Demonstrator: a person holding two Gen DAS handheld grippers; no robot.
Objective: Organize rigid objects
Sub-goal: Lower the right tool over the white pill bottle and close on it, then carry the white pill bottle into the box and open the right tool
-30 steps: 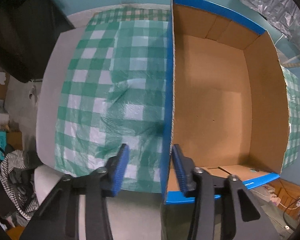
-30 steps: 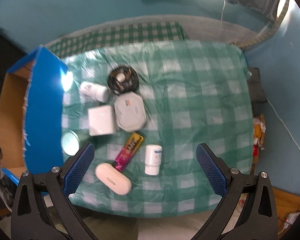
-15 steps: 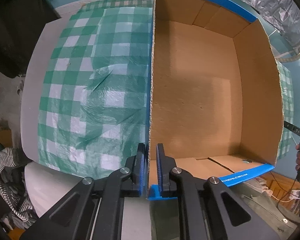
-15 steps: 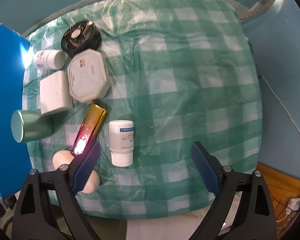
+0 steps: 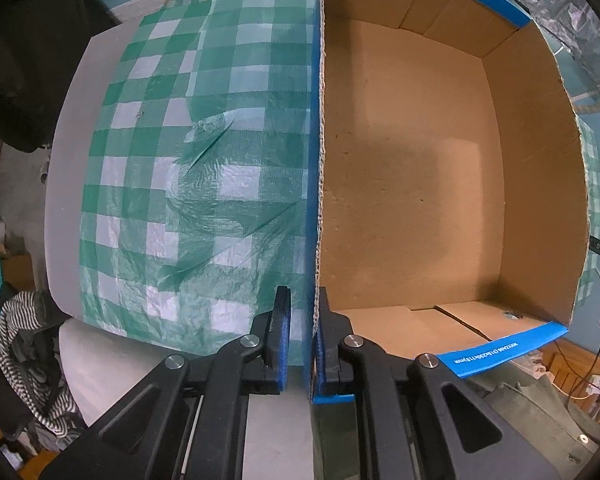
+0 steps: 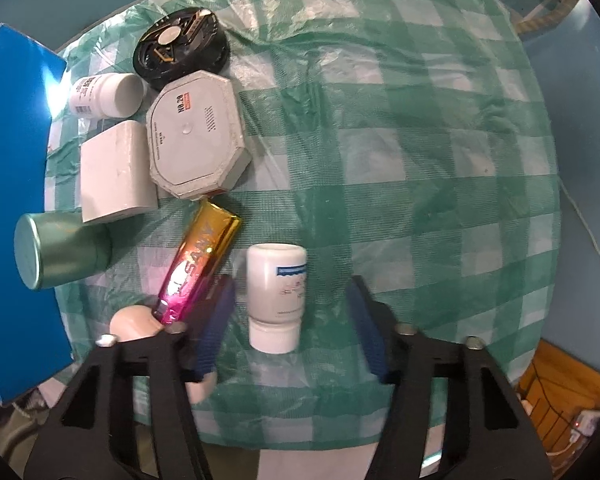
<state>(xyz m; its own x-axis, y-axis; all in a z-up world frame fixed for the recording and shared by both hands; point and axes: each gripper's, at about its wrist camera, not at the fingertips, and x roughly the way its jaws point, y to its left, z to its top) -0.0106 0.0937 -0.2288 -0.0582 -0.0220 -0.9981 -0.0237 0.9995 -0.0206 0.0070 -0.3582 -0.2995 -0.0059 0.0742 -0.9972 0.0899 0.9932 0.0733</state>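
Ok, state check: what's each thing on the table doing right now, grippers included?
Box: open, empty.
Left gripper: shut on the box wall.
Right gripper: closing around the near bottle, not yet touching.
Near bottle: lying down, capped.
Far bottle: lying down.
Green can: on its side.
Gold tube: lying flat.
Octagonal tin: lid on.

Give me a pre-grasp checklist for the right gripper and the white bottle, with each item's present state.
1. White bottle between the right gripper fingers: ok; jaws have just been closing.
2. Pads pressing on bottle: not ok, gaps on both sides.
3. Pink-gold tube clear of the near finger: cannot tell, they look very close.
4. Left gripper clamped on box wall: ok.
5. Box interior free for a drop: ok, nothing inside.
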